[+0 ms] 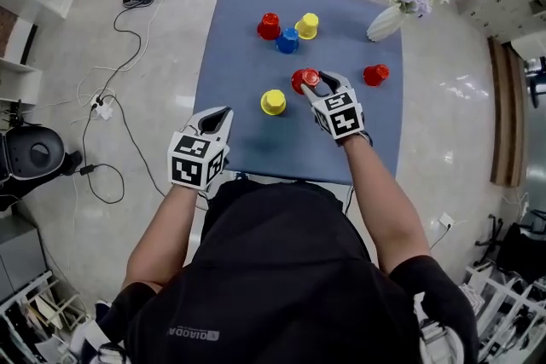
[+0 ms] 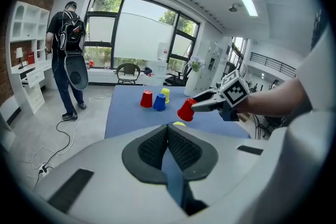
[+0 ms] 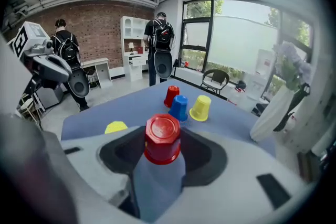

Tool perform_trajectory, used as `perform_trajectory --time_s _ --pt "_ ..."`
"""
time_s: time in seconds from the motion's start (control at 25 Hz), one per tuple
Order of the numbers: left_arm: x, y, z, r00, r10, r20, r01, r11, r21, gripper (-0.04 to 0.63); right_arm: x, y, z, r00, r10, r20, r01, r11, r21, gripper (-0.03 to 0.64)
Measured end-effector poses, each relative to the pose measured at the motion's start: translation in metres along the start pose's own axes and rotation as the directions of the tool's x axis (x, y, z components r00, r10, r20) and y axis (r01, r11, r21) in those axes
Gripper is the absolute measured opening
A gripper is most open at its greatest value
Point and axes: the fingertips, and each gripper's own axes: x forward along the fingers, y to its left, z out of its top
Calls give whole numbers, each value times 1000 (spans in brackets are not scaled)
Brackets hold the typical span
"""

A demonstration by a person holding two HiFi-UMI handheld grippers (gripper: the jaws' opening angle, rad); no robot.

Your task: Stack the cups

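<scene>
1. The held red cup [image 1: 302,80] is tilted, base up, mouth toward the worktop [image 1: 256,141], over its middle.
2. The right tongs [image 1: 316,83] stand wide, gripping that cup's sides.
3. The left tongs [image 1: 222,113] are pressed together, empty, near the front edge.
4. 6 cups in all: 3 red, 2 yellow, 1 blue; the other 5 stand upside down, a yellow cup [image 1: 273,102] nearest.
</scene>
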Motion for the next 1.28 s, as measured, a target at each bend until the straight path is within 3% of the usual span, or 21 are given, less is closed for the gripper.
perform_trajectory --time_s 0.2,0.48,1.28 --pt "-2 -10 -5 1000 -10 -13 10 1000 13 3 -4 15 -44 998 15 -61 -13 1000 28 209" --pt "-5 -22 -12 999 -24 -32 25 999 27 3 2 33 -72 994 29 -102 -26 999 30 209" --pt "-5 -22 -12 999 -36 -35 37 999 32 4 9 50 -67 995 19 -99 -20 1000 -10 209"
